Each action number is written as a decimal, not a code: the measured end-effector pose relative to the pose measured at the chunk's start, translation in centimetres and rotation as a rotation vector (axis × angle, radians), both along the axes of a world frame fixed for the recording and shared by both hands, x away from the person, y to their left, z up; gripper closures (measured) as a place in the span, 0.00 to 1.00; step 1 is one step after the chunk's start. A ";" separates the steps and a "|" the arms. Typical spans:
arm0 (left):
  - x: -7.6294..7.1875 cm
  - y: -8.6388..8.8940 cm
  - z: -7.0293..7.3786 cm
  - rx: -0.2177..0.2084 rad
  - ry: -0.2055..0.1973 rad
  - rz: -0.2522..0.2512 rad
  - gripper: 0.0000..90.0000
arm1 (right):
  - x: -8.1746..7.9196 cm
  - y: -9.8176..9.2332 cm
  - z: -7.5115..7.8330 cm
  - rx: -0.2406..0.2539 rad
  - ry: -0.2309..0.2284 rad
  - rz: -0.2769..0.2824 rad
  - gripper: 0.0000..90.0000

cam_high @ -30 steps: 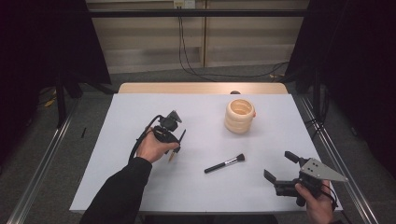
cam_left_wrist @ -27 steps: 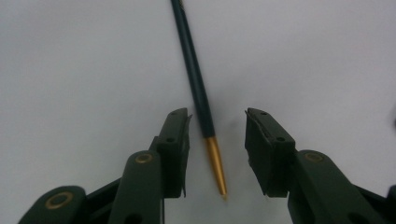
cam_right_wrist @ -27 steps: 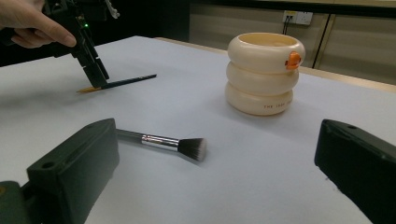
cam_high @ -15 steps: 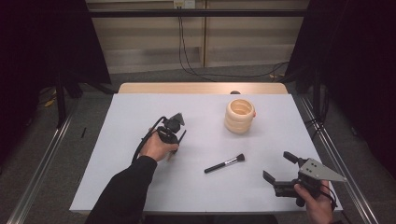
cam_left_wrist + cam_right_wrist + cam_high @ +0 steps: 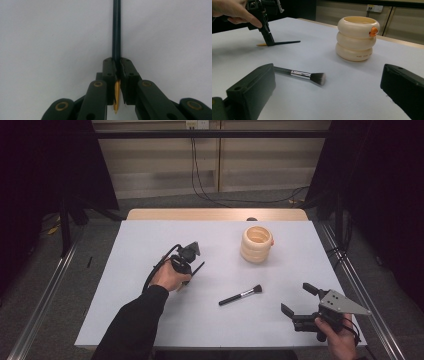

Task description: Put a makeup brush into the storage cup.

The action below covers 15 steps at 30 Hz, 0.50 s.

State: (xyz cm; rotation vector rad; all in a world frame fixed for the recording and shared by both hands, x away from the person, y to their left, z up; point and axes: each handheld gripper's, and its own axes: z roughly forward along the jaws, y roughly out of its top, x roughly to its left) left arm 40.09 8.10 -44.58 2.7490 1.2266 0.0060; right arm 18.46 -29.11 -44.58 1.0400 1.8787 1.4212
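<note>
Left of centre in the high view, we're clamping the left gripper [image 5: 192,270], jaws just closed, on a thin black pencil [image 5: 116,32] lying on bare table [image 5: 150,240]. Lower right, the right gripper [image 5: 298,301] is gaping empty near the edge.

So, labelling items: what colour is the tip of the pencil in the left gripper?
Gold-yellow, on a black pencil; the left gripper view shows it best.
</note>
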 end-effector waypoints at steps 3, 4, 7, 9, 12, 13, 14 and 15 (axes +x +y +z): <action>0.0 0.2 0.1 -0.009 -0.011 0.003 0.93 | 0.0 -0.1 0.0 -0.005 -0.002 -0.002 0.00; 0.1 0.3 0.0 -0.020 -0.001 -0.001 0.93 | 0.0 -0.1 0.0 -0.005 0.000 -0.002 0.00; 0.2 0.4 0.1 -0.029 0.009 -0.006 0.93 | 0.1 -0.1 0.0 -0.007 -0.001 -0.004 0.00; 0.2 0.5 0.1 -0.038 0.010 0.001 0.93 | 0.1 -0.1 0.0 -0.004 0.001 -0.003 0.00; 0.3 0.9 0.2 -0.049 0.037 -0.012 0.93 | 0.0 -0.1 0.0 -0.006 -0.001 -0.006 0.00; 0.2 1.0 0.2 -0.051 0.041 -0.004 0.93 | 0.0 -0.1 0.0 -0.006 0.000 -0.006 0.00; 0.2 1.2 0.1 -0.061 0.039 -0.004 0.93 | 0.0 -0.1 0.0 -0.005 0.000 -0.006 0.00; 0.2 1.3 0.1 -0.070 0.039 0.006 0.93 | 0.0 -0.1 0.0 -0.005 0.000 -0.007 0.00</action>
